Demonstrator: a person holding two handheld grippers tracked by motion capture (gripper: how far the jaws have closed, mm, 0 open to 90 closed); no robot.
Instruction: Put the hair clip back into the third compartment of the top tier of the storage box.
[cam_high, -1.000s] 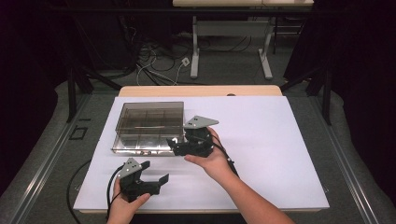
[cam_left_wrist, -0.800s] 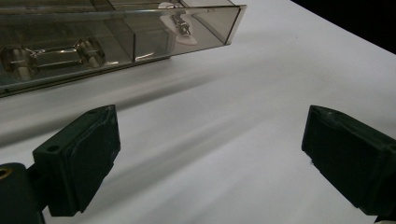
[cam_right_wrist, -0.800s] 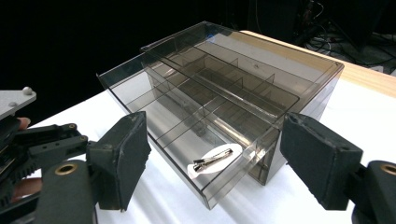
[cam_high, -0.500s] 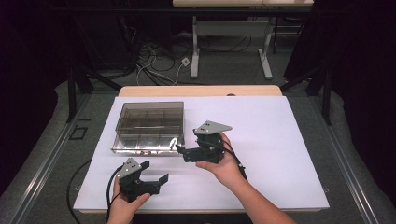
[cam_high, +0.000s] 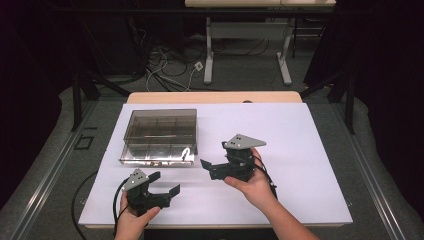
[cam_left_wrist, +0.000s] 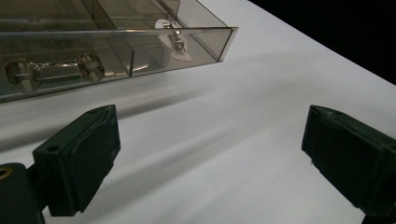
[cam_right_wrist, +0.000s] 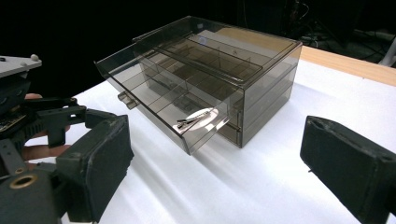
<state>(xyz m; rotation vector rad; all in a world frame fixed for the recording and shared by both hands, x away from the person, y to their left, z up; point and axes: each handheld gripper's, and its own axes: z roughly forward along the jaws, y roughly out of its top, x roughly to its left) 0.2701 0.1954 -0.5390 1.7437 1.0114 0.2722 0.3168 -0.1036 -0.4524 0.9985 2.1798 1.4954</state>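
Inside the open drawer (cam_right_wrist: 154, 105) (smoky plastic) of the organiser box (cam_right_wrist: 243, 65) lies a hair clip (cam_right_wrist: 194, 119).

The drawer box (cam_high: 161, 135) sat on the table (cam_high: 310, 135), far left part. My left gripper (cam_high: 162, 190) was just in front of it, my right gripper (cam_high: 212, 170) off its front-right corner, a clip (cam_right_wrist: 194, 119) lay in its pulled-out drawer (cam_right_wrist: 159, 109).

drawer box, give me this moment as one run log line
drawer box: top drawer pulled out, hair clip inside | right gripper: jaws just opening, nothing between, apart from box | left gripper: open, empty
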